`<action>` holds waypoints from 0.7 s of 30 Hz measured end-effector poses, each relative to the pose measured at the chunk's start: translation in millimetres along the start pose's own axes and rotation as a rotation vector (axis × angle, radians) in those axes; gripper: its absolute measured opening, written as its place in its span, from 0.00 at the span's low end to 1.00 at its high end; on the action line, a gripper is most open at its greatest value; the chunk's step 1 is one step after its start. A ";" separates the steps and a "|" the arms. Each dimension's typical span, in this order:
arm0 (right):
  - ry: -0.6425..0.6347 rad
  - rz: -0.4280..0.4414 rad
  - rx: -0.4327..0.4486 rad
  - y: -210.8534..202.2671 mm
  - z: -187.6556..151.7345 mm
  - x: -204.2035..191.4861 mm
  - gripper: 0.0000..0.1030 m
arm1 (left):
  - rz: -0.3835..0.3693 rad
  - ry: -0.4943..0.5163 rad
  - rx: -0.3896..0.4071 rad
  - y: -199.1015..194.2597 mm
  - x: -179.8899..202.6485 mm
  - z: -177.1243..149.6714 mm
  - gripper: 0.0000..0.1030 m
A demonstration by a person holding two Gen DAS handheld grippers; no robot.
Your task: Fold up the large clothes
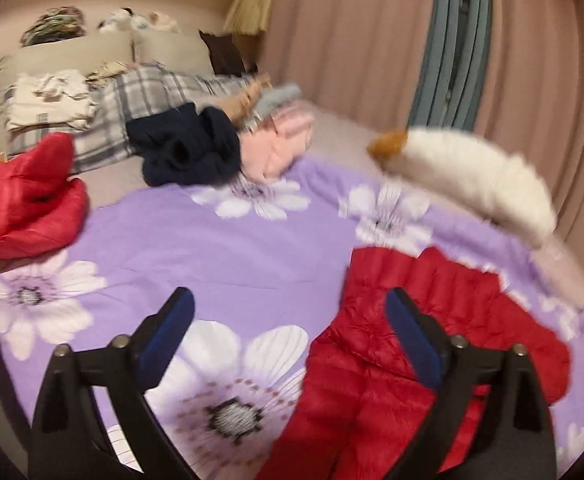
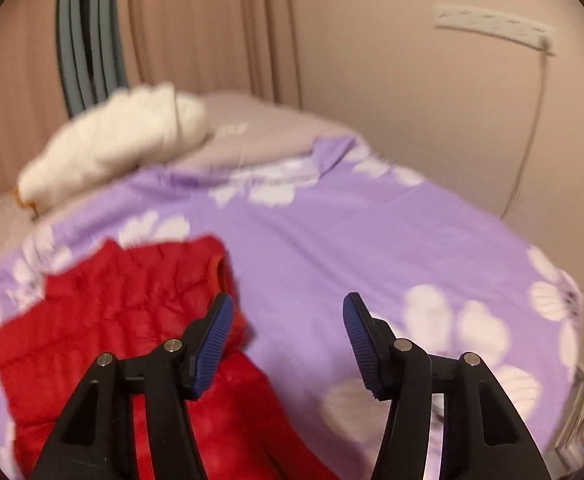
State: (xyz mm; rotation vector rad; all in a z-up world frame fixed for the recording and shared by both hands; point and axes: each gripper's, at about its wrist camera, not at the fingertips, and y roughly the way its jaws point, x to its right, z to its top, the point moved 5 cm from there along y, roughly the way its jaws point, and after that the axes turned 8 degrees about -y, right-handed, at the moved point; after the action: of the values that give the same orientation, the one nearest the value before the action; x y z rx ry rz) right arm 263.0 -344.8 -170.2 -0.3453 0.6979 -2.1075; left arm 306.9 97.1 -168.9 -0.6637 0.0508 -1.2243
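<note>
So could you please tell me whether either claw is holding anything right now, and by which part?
Nothing is held. The left claw and right claw both stand open above the red jacket.

Black left tool (image 1: pixel 290 304) and right tool (image 2: pixel 288 310), ribbed blue pads (silver pivot screws)

A wide part of the purple flowered bedspread (image 1: pixel 220 256) is lying free in the middle of the bed, so a gripper is having open room there. The red quilted jacket (image 1: pixel 423 344) is covering the near right part. A second red garment (image 1: pixel 24 204) is blocking the left edge. Behind, the dark blue garment (image 1: pixel 188 152) and pink clothes (image 1: pixel 284 144) are closing the far side, and the white plush bundle (image 2: pixel 116 140) is occupying the far corner beside the curtain (image 2: pixel 196 28).
</note>
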 end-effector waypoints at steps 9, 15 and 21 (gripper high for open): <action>0.104 0.070 -0.057 -42.5 -70.8 61.3 0.78 | -0.077 -0.146 -0.216 -25.5 -74.5 -74.3 0.96; 0.093 0.090 -0.149 -38.8 -125.4 71.6 0.78 | -0.050 -0.114 -0.315 -28.8 -95.1 -130.6 0.95; 0.070 0.137 -0.228 -35.1 -169.6 64.4 0.78 | -0.046 -0.034 -0.382 -37.6 -102.0 -168.0 0.95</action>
State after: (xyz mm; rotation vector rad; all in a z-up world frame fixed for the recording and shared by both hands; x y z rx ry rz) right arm 121.4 -320.5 -286.3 -0.3390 0.9802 -1.9225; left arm 174.0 105.7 -318.2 -1.0223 0.2470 -1.2590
